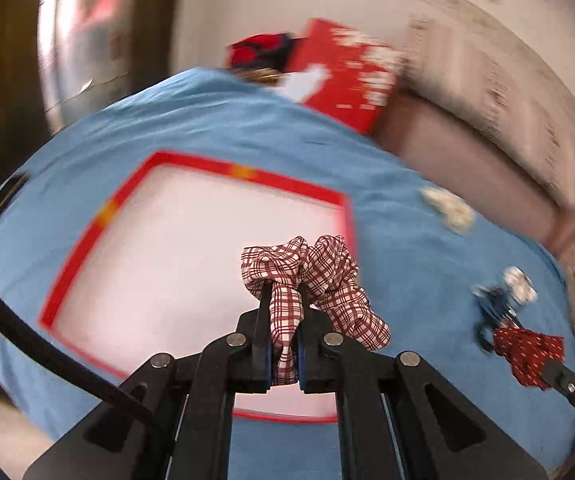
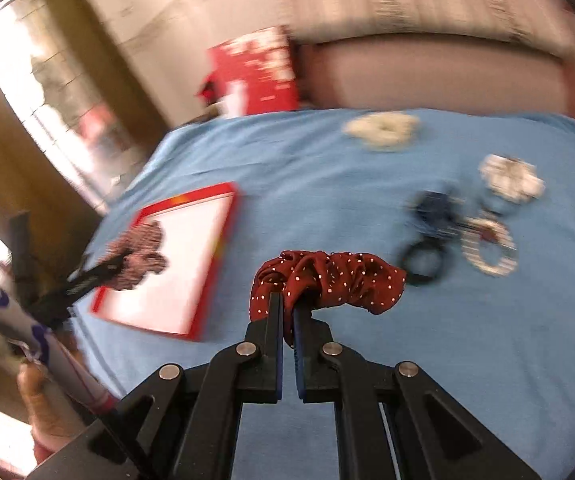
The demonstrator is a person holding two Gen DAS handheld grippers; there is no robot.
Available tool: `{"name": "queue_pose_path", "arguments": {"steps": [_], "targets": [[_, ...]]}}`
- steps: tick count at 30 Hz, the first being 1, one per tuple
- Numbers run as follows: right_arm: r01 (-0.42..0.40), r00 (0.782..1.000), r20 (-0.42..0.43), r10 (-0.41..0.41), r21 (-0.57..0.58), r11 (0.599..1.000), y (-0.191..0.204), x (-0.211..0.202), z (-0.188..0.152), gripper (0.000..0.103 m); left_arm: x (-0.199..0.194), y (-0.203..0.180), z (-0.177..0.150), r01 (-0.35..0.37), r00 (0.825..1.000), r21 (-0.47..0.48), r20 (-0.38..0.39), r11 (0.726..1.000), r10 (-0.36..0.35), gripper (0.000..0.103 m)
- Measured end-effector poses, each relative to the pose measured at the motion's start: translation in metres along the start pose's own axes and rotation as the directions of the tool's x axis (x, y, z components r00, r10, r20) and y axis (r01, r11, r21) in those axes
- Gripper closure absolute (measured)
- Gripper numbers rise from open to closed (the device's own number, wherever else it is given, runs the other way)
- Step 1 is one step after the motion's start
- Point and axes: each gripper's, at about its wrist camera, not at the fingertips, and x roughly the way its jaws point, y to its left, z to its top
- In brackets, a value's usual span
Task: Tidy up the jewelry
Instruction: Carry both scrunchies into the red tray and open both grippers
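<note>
A red-and-white plaid scrunchie (image 1: pixel 311 276) hangs pinched in the left gripper (image 1: pixel 283 292), its jaws closed on the fabric, directly over the red-rimmed white tray (image 1: pixel 99 216), likely for dropping in. The right gripper (image 2: pixel 287 300), jaws clamped, holds a maroon dotted scrunchie (image 2: pixel 327 280) above the blue cloth (image 2: pixel 327 184), right of the tray.

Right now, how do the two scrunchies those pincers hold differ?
The plaid scrunchie is white with red checks; the dotted scrunchie is dark red with white dots. The left gripper holds plaid over the red-rimmed tray; the right gripper holds dotted over blue cloth. Both are pinched.
</note>
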Motion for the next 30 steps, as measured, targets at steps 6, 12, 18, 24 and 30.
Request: {"name": "queue_pose_path", "arguments": {"steps": [6,12,18,24,30], "targets": [[-0.107,0.993,-0.065,0.098,-0.141,0.984,0.082,0.059,0.011,0.098,0.014,0.072,0.009,-0.166,0.986,-0.161,-0.040,0.973,0.162,0.095],[-0.120,0.978,-0.191,0.081,-0.202,0.972,0.115,0.140,-0.008,0.098,0.021,0.103,0.011,-0.226,0.974,-0.240,-0.073,0.944,0.215,0.095],[-0.098,0.967,-0.251,0.046,-0.200,0.975,0.111,0.170,-0.027,0.097,0.018,0.100,0.013,-0.236,0.972,-0.238,-0.052,0.942,0.230,0.089],[-0.053,0.964,-0.267,-0.004,-0.206,0.977,0.102,0.161,-0.033,0.058,0.010,0.094,0.016,-0.200,0.978,-0.270,-0.003,0.942,0.206,0.069],[-0.076,0.947,-0.321,0.025,-0.147,0.986,0.093,0.159,-0.036,0.058,0.004,0.076,0.016,-0.193,0.977,-0.230,0.049,0.954,0.209,0.069]]}}
